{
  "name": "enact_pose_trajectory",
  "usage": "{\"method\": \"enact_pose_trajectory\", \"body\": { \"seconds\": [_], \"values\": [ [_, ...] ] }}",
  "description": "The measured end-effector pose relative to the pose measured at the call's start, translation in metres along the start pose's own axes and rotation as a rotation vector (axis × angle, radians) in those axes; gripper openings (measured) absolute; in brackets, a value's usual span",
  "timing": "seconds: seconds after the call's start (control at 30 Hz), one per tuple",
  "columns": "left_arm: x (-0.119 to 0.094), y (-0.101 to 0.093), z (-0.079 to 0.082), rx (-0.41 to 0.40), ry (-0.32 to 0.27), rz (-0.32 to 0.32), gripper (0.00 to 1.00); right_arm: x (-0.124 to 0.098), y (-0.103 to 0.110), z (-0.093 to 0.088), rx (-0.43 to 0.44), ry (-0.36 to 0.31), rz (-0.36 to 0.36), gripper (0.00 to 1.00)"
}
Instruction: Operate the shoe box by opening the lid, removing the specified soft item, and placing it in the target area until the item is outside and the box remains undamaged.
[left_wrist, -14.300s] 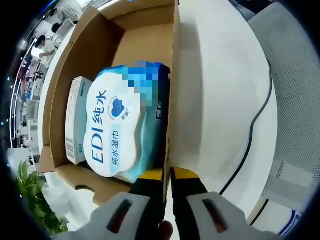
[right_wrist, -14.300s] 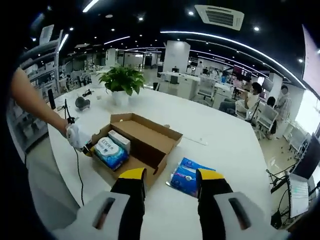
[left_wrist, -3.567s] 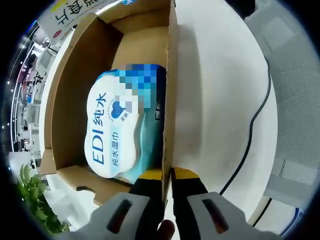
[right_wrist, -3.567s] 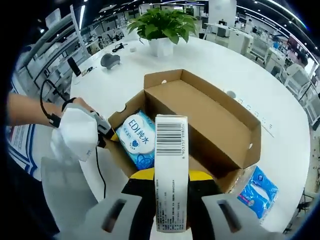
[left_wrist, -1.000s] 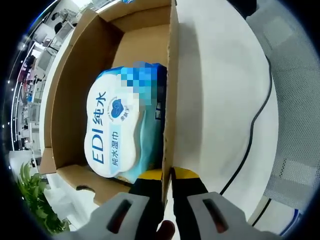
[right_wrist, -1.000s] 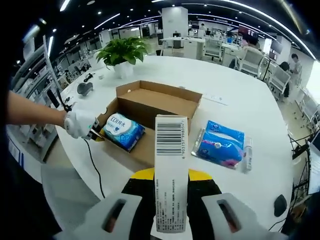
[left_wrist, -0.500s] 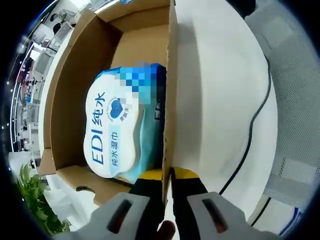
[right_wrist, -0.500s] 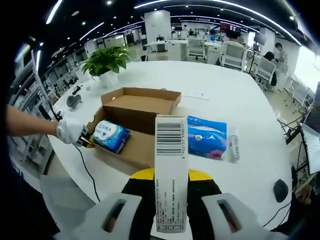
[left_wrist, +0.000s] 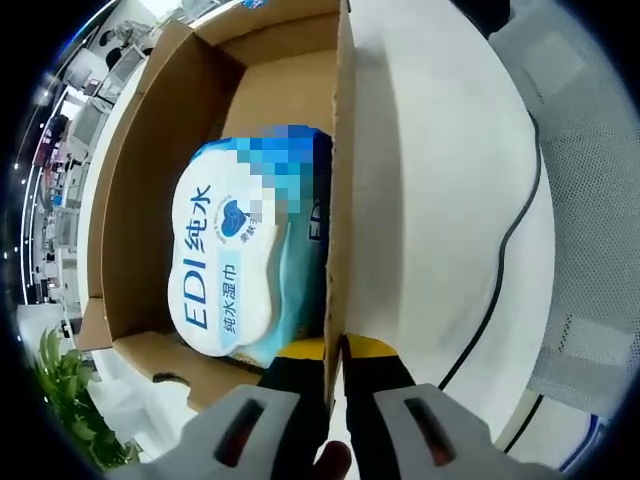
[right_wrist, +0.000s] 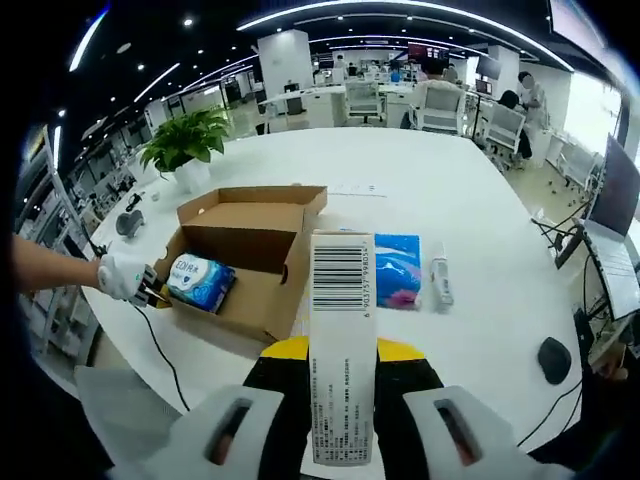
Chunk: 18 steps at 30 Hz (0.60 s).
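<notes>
**Open shoe box on a white desk, one carton lifted out**

A large white desk (right_wrist: 480, 200) in an open-plan office carries everything. In the right gripper view, nearest the camera, the right gripper (right_wrist: 340, 365) has its jaws closed on a tall white carton (right_wrist: 340, 340) with a barcode facing the lens; the carton stands upright between the jaws and hides part of the desk behind it. Just beyond it sits the cardboard shoe box (right_wrist: 250, 300), its lid folded back. Inside lies a blue-and-white wet wipes pack (right_wrist: 198, 280). To the right of the box, on bare desk, lies a blue tissue pack (right_wrist: 398, 270), with a small white tube (right_wrist: 439, 272) beside it. A potted plant (right_wrist: 185, 145) stands farther back.

In the left gripper view, the left gripper (left_wrist: 335, 350) pinches the shoe box's side wall, jaws nearly together on the cardboard edge. A black cable (left_wrist: 505, 260) crosses the desk alongside.
</notes>
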<state>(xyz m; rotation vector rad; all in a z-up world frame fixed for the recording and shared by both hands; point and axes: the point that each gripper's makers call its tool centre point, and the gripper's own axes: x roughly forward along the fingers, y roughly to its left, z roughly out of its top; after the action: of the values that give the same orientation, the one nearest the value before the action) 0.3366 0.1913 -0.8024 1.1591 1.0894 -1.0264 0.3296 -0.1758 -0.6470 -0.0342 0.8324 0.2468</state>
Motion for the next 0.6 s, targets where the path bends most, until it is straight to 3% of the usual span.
{"method": "enact_pose_trajectory", "body": {
  "seconds": [0.37,0.6],
  "values": [
    [0.000,0.000,0.000,-0.001,0.001,-0.001,0.03,-0.006,-0.021,-0.013,-0.023,0.027,-0.044,0.18],
    [0.000,-0.001,-0.001,-0.003,0.002,-0.002,0.03,-0.012,-0.042,-0.008,-0.018,0.021,-0.078,0.18]
  ]
}}
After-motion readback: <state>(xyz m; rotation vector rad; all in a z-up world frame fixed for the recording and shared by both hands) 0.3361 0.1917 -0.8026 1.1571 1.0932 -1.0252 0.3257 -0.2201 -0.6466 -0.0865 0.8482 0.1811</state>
